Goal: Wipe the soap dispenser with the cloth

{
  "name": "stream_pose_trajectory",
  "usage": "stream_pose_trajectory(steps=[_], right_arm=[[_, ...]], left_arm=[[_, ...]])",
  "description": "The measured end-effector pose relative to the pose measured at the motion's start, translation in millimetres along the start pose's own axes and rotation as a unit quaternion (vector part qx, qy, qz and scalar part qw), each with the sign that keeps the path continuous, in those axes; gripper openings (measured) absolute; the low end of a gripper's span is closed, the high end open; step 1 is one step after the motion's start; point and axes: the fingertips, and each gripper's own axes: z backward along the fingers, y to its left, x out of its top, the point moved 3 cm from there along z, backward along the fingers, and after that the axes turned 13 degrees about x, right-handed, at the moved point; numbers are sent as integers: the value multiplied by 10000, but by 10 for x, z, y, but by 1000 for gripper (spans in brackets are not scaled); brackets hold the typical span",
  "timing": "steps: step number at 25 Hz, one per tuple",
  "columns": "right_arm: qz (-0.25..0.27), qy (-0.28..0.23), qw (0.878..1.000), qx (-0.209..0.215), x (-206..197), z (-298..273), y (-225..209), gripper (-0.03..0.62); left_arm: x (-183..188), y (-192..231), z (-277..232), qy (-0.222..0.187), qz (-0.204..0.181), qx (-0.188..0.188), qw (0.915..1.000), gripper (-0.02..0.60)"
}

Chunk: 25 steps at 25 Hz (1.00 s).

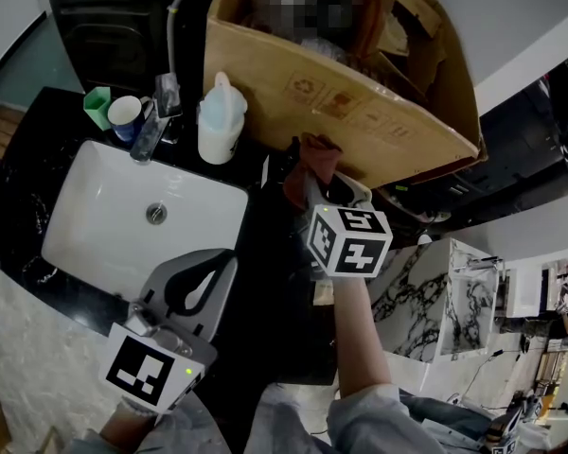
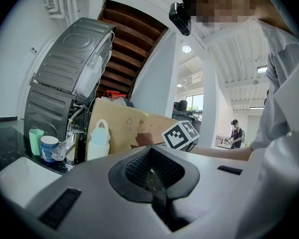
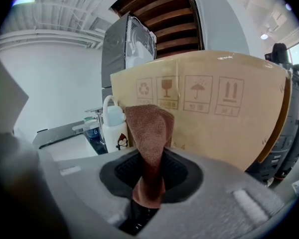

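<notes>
Right gripper fingers clamp the cloth, left gripper fingers pressed together empty, dispenser apart ahead, just beside the box.

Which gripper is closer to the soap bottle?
Right. The right gripper, holding the cloth, is just right of the soap dispenser; the left gripper hangs farther back, by the sink's near corner.

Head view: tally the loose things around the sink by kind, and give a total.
Cups: 2, a green cup and a white cup
Dispenser: 1
Cloth: 1
Box: 1
Total: 5
</notes>
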Motion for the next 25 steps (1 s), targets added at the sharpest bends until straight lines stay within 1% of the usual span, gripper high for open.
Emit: stream_pose_trajectory(steps=[1,4,7,10,13,16,17,20,21,24,25], right_arm=[[-5,41,10000,-32,-29,-9,-36,75],[-77,173,9998,-115,-142,-51,-144,75],[-188,309,9992,-160,-267,-112,-221,75],[-264,450,9984,-221,-386,-176,-276,75],[-378,525,9976,-247,-488,-215,-297,75],[-434,529,9974,-244,-540,-223,-268,75],[-438,524,9974,-241,-549,-218,-251,75],[-438,489,9976,-231,-566,-188,-188,75],[-445,469,9977,-219,-567,-175,-163,75],[-446,391,9981,-147,-542,-142,-71,75],[-440,365,9983,-113,-531,-136,-34,75]], left_arm=[[3,7,-7,-32,-52,-5,10000,3],[-3,14,-22,-5,-52,15,10000,3],[-30,19,-35,140,82,74,9998,3],[-33,54,-45,54,-62,88,9999,3],[-59,56,-47,187,92,125,9997,3],[-76,64,-50,241,118,135,9995,3],[-76,70,-53,205,59,123,9997,3],[-54,103,-63,-100,-343,47,9994,3],[-56,99,-63,-101,-338,39,9994,3],[-91,57,-54,205,72,73,9997,3],[-95,53,-53,234,106,70,9996,3]])
